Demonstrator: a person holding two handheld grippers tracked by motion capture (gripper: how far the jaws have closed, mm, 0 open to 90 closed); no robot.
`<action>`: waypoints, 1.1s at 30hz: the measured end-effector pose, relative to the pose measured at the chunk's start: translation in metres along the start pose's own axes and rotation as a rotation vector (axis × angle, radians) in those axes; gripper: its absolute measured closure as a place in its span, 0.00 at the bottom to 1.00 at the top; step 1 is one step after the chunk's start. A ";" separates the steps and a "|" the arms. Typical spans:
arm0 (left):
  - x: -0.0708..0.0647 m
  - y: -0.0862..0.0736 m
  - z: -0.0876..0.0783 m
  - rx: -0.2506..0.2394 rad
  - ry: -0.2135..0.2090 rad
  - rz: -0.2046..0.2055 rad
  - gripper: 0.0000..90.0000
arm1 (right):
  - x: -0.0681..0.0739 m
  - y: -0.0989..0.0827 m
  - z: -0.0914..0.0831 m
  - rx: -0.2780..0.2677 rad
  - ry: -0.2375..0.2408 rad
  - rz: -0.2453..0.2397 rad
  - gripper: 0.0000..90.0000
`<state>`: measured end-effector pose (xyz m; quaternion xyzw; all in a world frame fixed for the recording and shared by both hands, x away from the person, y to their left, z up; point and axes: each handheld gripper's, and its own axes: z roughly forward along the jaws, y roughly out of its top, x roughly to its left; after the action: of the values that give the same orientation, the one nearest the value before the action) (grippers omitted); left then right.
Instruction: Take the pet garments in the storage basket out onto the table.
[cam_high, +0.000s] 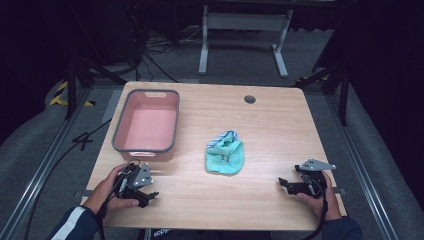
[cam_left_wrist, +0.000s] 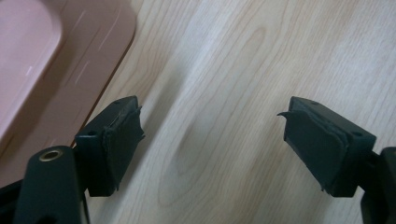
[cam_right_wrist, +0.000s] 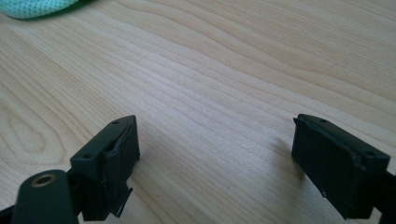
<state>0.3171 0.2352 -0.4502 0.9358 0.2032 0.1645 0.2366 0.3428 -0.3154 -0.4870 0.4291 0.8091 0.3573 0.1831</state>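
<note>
Left gripper view first: the left gripper has its jaws spread wide and released, nothing between the pads but bare wood grain, and just off the near jaw sits the rounded corner of the pink bin. Over in the right gripper view, the right gripper tells the same story, jaws parted and empty above the table, with a sliver of the green cloth peeking in well ahead of them and off toward the near-jaw side. Pulling back to the high view, the left gripper rests low by the front edge, right beside the bin's near wall (that bin looks empty, mind you), and the right gripper hangs at the opposite side, jaws aimed inward. Between the two, and a little farther out than either set of jaws, lies the cloth, bunched into a loose heap with a striped edge on top, touched by nobody. So my read: this is the approach stage, both hands staged and nothing picked up yet, and the likely job is getting that cloth into the bin. The next move calls for one gripper to travel inward to the heap, drop its open jaws over a raised fold, and pinch enough fabric that it lifts clean; soft cloth slips and trails, so a shallow bite could let it drag.
</note>
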 end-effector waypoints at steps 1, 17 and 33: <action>0.001 -0.004 -0.001 -0.008 -0.002 -0.012 0.21 | 0.000 0.000 0.000 0.000 0.000 0.000 0.17; 0.030 -0.088 -0.008 -0.190 -0.048 -0.310 0.17 | 0.000 0.000 0.000 0.001 0.000 0.002 0.17; 0.029 -0.088 -0.008 -0.186 -0.033 -0.327 0.16 | 0.000 0.000 0.000 0.001 0.001 0.000 0.18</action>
<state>0.3125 0.3223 -0.4825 0.8669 0.3326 0.1266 0.3489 0.3424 -0.3157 -0.4870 0.4290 0.8093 0.3572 0.1827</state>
